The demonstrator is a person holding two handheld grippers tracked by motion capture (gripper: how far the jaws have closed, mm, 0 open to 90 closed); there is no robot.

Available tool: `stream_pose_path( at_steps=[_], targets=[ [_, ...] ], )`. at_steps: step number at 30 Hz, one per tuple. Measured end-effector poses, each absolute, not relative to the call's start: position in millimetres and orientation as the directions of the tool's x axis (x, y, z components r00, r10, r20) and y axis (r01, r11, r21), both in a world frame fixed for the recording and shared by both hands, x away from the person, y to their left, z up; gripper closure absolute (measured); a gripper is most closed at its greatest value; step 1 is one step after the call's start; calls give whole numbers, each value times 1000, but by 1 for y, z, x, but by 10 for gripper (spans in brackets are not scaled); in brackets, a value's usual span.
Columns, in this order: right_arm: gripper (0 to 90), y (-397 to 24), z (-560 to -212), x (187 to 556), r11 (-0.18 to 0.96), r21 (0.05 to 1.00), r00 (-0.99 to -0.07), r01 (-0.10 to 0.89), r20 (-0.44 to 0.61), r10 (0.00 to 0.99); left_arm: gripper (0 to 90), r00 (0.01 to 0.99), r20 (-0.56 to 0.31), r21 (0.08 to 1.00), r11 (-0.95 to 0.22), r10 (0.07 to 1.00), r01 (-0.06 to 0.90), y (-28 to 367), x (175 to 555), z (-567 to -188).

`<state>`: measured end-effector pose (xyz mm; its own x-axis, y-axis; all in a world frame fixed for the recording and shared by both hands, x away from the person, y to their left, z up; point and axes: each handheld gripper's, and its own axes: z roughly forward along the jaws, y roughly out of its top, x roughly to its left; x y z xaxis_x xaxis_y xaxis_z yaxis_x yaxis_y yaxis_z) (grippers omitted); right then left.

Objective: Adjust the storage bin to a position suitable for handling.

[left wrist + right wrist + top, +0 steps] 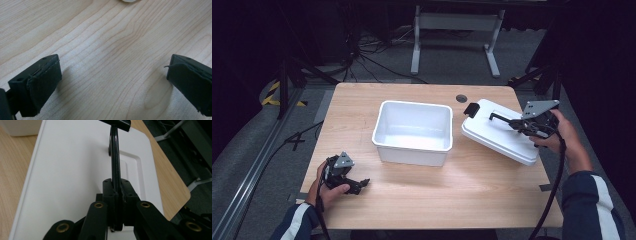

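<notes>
While the pale wooden bench (432,195) sits lit in the middle, the room around it is dark – grey carpet, loose cables on the floor, and a white frame on legs (456,37) beyond the far edge. A round grommet hole (461,98) sits in the bench top near that far edge.

From the high view, an open white tub (413,131) stands at the centre of the bench, and the white lid (502,131) lies just to its right, tilted, one edge raised off the wood. The right gripper (512,122) reaches over the lid from the right side, jaws clenched on the lid's black handle (499,118). The left gripper (361,184) rests low near the front left corner, well apart from the tub.

The right gripper view shows what the high one cannot – the thin black handle (115,167) pinched edge-on between the two pads, with the lid's recessed panel (132,175) beneath it and a corner of the tub (20,126) at the upper left. The left gripper view looks at bare wood grain (112,50) between jaws standing wide apart and released, nothing between them
</notes>
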<state>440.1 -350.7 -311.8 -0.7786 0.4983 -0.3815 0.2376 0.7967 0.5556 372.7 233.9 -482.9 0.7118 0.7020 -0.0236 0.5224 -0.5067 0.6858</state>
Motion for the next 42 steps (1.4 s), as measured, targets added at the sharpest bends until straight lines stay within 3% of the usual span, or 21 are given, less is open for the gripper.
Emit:
stream_pose_path(
  at_steps=[29, 35, 42],
  targets=[
    [843, -350, -394, 479, 764, 527, -778, 373, -271, 566, 1, 712, -24, 686, -507, 702, 522, 234, 373, -483],
    [762, -356, -394, 478, 707, 592, -752, 388, -241, 614, 1, 713, -25, 686, -507, 701, 522, 234, 373, -483],
    [670, -353, -389, 472, 698, 602, -754, 388, -228, 616, 2, 713, -23, 685, -508, 701, 522, 234, 373, -483]
  ],
)
